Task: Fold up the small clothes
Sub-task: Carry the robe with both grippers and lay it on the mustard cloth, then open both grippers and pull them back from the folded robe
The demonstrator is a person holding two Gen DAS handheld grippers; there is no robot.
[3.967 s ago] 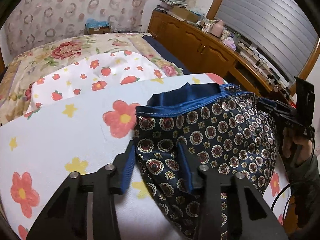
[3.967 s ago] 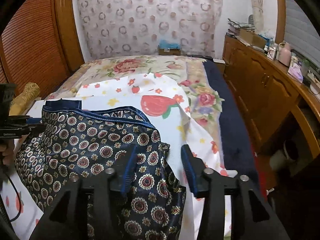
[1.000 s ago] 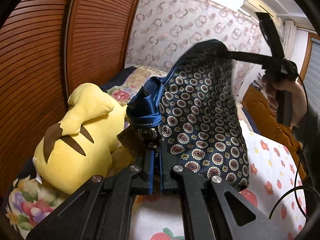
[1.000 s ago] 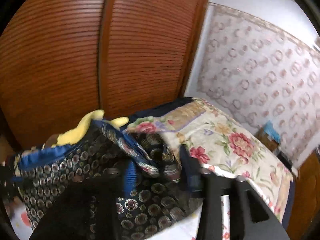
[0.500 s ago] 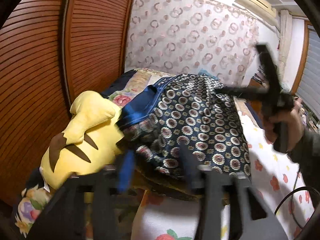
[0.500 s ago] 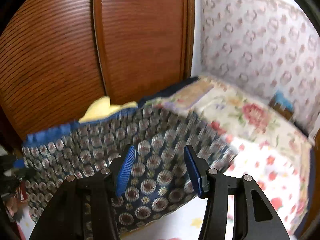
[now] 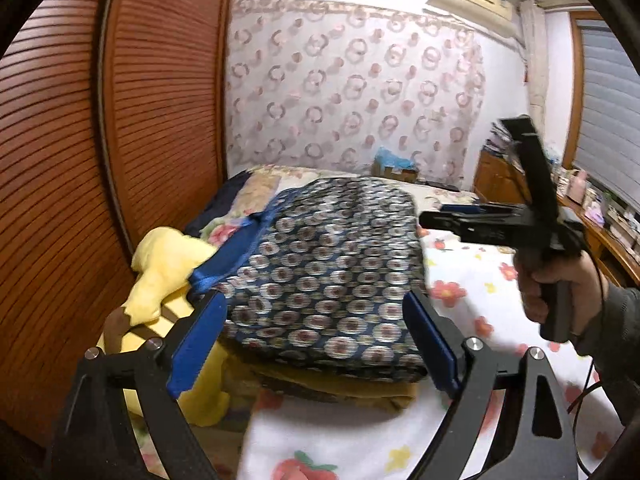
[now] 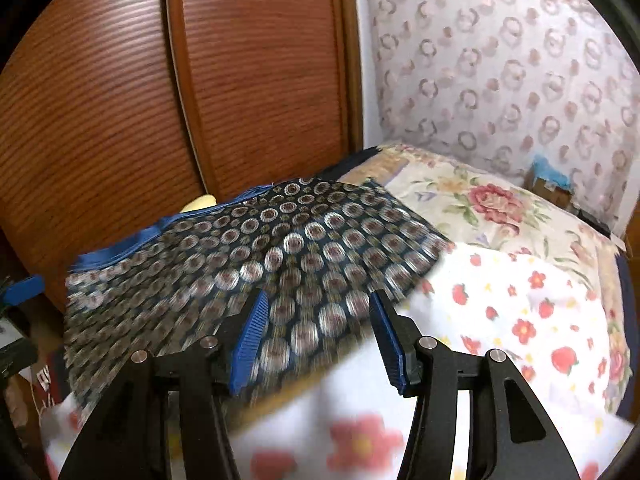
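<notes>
With the folded patterned shorts (image 7: 324, 276) laid on the stack beside the yellow plush (image 7: 168, 272), the left gripper (image 7: 316, 340), its jaws opening and empty, and the right gripper (image 8: 316, 336), open-jawed and gripping nothing, are best drawn straight back so the fold is not snagged.

The folded patterned shorts (image 7: 332, 272) lie on a stack at the bed's left edge, hemmed in by the yellow plush toy (image 7: 168, 276) and the slatted wooden doors (image 7: 120, 120) behind. To the right, the flowered sheet (image 7: 472, 280) lies open, though the right gripper (image 7: 452, 216) hangs above it.
</notes>
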